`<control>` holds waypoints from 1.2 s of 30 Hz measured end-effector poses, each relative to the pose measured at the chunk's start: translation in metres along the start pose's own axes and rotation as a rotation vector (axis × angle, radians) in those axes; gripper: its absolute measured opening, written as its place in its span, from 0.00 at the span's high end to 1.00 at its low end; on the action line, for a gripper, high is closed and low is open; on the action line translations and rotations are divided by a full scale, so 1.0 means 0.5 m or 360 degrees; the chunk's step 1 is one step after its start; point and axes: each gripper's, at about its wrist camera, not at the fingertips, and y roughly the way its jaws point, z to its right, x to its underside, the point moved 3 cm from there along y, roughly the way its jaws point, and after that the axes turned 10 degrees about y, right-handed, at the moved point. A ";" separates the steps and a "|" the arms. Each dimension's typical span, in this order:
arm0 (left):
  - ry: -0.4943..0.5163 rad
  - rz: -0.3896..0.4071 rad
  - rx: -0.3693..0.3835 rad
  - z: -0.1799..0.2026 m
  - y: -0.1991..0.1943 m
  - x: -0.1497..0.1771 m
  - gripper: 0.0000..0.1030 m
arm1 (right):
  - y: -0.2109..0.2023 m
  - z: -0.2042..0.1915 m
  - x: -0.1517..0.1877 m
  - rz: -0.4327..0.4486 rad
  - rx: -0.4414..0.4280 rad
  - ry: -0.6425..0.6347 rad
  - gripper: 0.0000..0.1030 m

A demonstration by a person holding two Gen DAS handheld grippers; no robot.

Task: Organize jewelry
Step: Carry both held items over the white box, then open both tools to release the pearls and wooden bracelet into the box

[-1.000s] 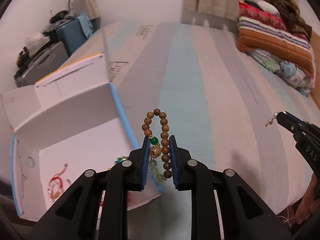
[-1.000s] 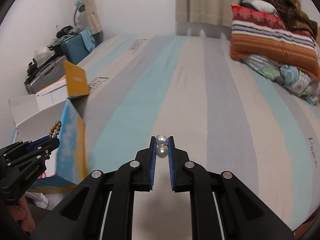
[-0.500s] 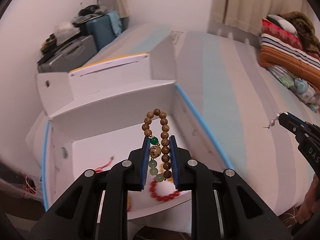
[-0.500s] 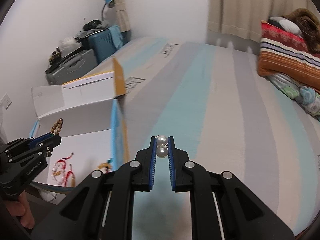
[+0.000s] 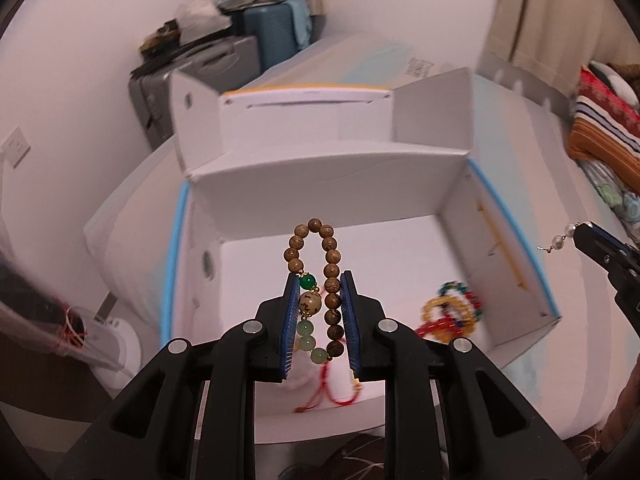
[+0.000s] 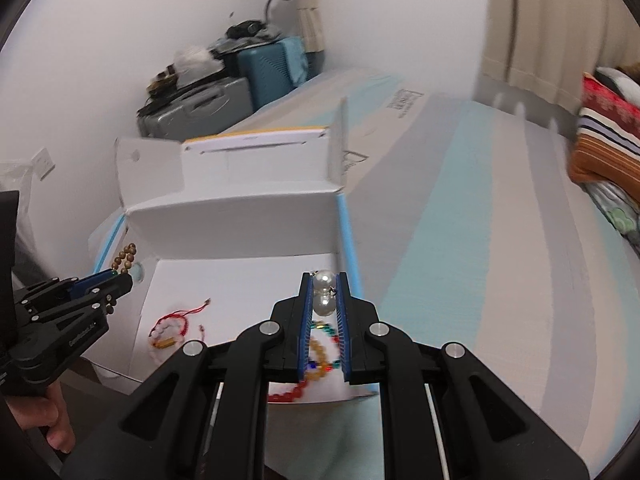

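My left gripper is shut on a wooden bead bracelet with green beads, held above the open white box. My right gripper is shut on a pearl earring, over the box's right wall; the earring also shows in the left wrist view. Inside the box lie a multicoloured bead bracelet and a red string bracelet. The left gripper shows at the left of the right wrist view.
The box sits at the left edge of a striped mattress. Suitcases stand by the wall behind it. Folded blankets lie at the far right.
Both grippers have swung left from over the mattress to over the open box, each keeping its jewelry. The box's inside and the bracelets in it have come into view.
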 end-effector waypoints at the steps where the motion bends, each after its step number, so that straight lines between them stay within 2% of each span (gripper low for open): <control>1: -0.0016 -0.0013 -0.0002 -0.014 0.005 0.007 0.81 | 0.006 -0.009 0.004 -0.0010 -0.0003 -0.0010 0.90; 7: -0.0062 -0.0050 -0.0007 -0.057 0.029 0.028 0.82 | 0.057 -0.065 0.030 -0.0089 -0.0031 -0.0067 0.90; 16: -0.0084 -0.0125 0.0004 -0.074 0.069 0.059 0.82 | 0.133 -0.096 0.072 -0.0255 -0.0026 -0.0098 0.89; 19: -0.0100 -0.0133 -0.0012 -0.073 0.074 0.064 0.78 | 0.145 -0.095 0.083 -0.0288 0.0000 -0.0099 0.88; 20: -0.0098 -0.0135 -0.0011 -0.072 0.075 0.066 0.75 | 0.148 -0.096 0.088 -0.0294 0.0008 -0.0107 0.85; 22: -0.0094 -0.0126 -0.0021 -0.069 0.073 0.066 0.57 | 0.149 -0.094 0.092 -0.0295 0.0020 -0.0110 0.70; 23: -0.0093 -0.0114 -0.0035 -0.068 0.070 0.066 0.53 | 0.147 -0.093 0.092 -0.0287 0.0034 -0.0109 0.55; 24: -0.0090 -0.0104 -0.0046 -0.066 0.067 0.065 0.50 | 0.141 -0.090 0.092 -0.0259 0.0045 -0.0104 0.47; 26: -0.0085 -0.0094 -0.0044 -0.063 0.061 0.064 0.47 | 0.131 -0.087 0.090 -0.0226 0.0044 -0.0096 0.37; 29: -0.0089 -0.0071 -0.0055 -0.058 0.045 0.064 0.31 | 0.116 -0.079 0.085 -0.0209 0.0033 -0.0078 0.26; 33: -0.0094 -0.0010 -0.0064 -0.049 0.015 0.069 0.17 | 0.087 -0.068 0.081 -0.0156 0.0007 -0.0042 0.12; 36: -0.0112 0.0035 -0.0071 -0.044 -0.006 0.075 0.05 | 0.067 -0.060 0.084 -0.0136 -0.0015 -0.0015 0.09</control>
